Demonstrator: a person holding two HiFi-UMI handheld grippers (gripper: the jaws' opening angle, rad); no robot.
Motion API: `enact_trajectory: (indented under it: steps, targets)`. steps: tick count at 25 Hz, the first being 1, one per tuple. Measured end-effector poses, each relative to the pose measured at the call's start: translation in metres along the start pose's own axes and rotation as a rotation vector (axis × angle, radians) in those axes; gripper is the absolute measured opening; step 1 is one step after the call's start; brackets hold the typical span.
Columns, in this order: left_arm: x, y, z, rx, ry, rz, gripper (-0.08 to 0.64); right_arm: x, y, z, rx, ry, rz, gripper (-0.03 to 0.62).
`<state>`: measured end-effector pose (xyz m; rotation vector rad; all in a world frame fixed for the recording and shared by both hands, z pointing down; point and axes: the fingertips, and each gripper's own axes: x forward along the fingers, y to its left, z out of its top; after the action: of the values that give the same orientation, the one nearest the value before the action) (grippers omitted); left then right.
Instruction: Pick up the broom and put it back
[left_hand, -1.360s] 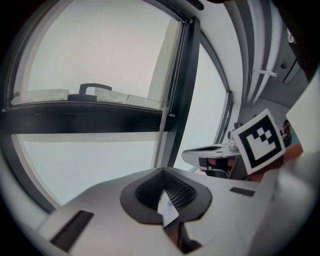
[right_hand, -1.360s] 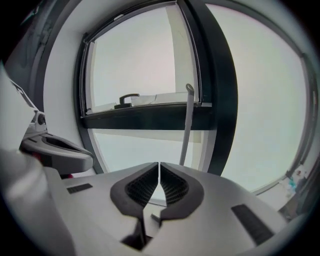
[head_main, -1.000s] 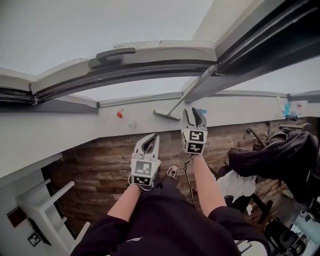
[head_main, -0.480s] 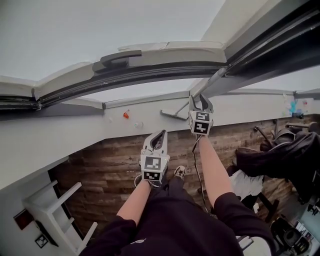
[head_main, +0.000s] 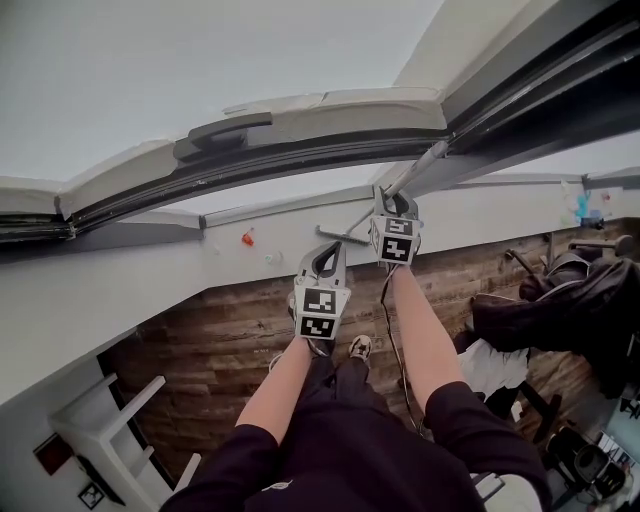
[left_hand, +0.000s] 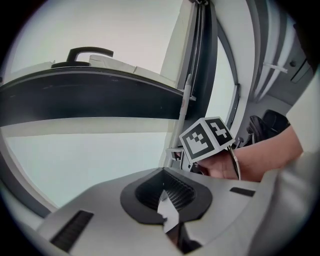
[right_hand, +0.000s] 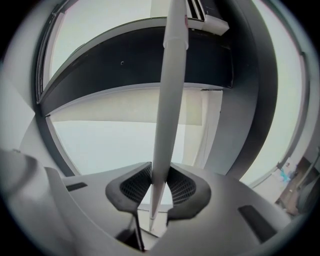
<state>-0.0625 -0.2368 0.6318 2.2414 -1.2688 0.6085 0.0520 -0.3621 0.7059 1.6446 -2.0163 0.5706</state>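
The broom stands slanted below the dark window frame. Its narrow head rests low against the white wall under that frame, and its long grey handle rises towards the corner of the frame.

I judge the broom to be light and stiff. The handle is a smooth, thin, round pole, so it can slip or spin between the pads if the grip is weak. Because the pole is long, the head will swing and pull down like a lever. A hold on the lower part of the handle, closer to the head, should keep it steadier than a hold near the top, and a second grip further up would stop the turning.

In the right gripper view the handle runs straight up through the middle of the right gripper, towards the frame. The fingers have just been closing, and now both ribbed pads lie against the pole, one on each side.

The left gripper is below the frame and just beside the right one, apart from the broom. Its fingers are together and hold nothing.
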Motion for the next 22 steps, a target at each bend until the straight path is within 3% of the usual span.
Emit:
enact_trajectory:
  steps: [6,16,22]
  targets:
    - [-0.006,0.006,-0.005,-0.032,0.007,0.014,0.001,-0.010,0.008,-0.003,-0.015,-0.045,0.030,0.103]
    - [-0.034,-0.002,0.008,0.035,-0.012,0.010,0.000,-0.068,0.043,-0.023,-0.095,-0.082,0.066,0.101]
    - [-0.063,-0.022,0.017,0.050,-0.051,0.034,0.001,-0.123,0.053,-0.002,-0.146,-0.193,0.070,0.100]
